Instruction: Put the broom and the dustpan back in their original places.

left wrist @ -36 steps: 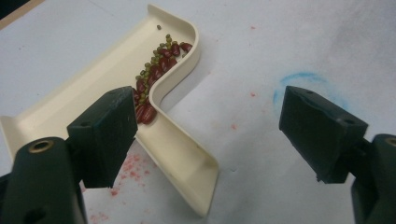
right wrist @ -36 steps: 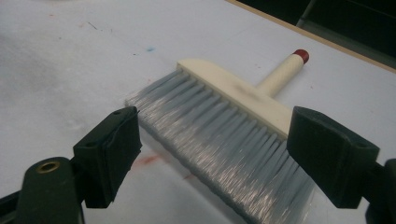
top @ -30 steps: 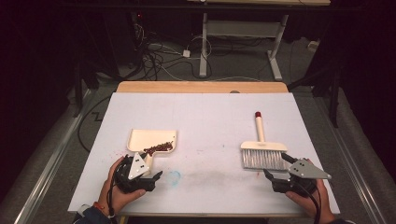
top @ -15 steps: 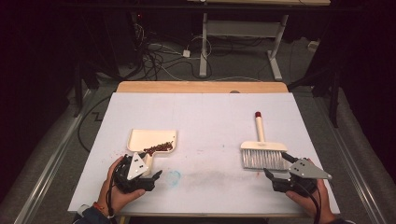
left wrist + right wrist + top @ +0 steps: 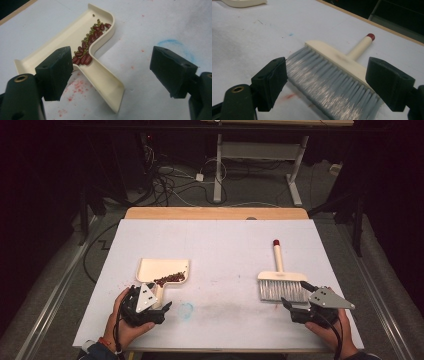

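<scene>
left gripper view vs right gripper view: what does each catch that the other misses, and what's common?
Left gripper view: the red and green beans piled in the cream dustpan, the pan's handle running between the open left claw, a blue scribble and red specks on the white table cover.

Right gripper view: the brush lying flat, grey bristles toward the open right claw, with its red-tipped handle pointing away.

Both: the white cover, an open claw holding nothing, and the dustpan, of which the right gripper view catches just an edge at top left.
</scene>
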### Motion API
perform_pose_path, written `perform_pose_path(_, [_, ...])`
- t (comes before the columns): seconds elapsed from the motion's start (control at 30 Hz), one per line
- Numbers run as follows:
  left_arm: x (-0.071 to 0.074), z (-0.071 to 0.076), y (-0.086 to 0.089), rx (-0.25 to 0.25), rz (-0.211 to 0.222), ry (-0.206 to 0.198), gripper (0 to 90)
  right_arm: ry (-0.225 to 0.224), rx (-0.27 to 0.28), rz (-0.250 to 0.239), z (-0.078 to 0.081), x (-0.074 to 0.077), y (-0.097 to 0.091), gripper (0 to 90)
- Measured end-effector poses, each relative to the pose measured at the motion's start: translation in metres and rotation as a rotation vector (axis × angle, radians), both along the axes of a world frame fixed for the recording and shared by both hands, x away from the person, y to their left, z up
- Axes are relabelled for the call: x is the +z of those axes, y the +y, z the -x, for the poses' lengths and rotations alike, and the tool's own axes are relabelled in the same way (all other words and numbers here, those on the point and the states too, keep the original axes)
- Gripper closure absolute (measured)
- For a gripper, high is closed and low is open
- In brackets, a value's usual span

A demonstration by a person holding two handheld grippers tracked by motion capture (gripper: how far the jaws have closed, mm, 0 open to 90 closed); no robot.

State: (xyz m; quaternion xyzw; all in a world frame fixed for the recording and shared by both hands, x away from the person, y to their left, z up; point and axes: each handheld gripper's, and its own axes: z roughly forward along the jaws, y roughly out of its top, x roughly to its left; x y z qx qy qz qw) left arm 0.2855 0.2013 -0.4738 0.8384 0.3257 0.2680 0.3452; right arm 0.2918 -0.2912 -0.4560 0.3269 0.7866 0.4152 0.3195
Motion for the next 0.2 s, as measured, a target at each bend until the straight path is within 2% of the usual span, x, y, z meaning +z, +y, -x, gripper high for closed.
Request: perform_pose_path(0.2, [-0.0007, -0.0022, 0.0002, 0.006, 0.002, 0.005, 17.9, -0.001, 0.008, 0.009, -0.0006, 0.0000, 0.0015, 17.9])
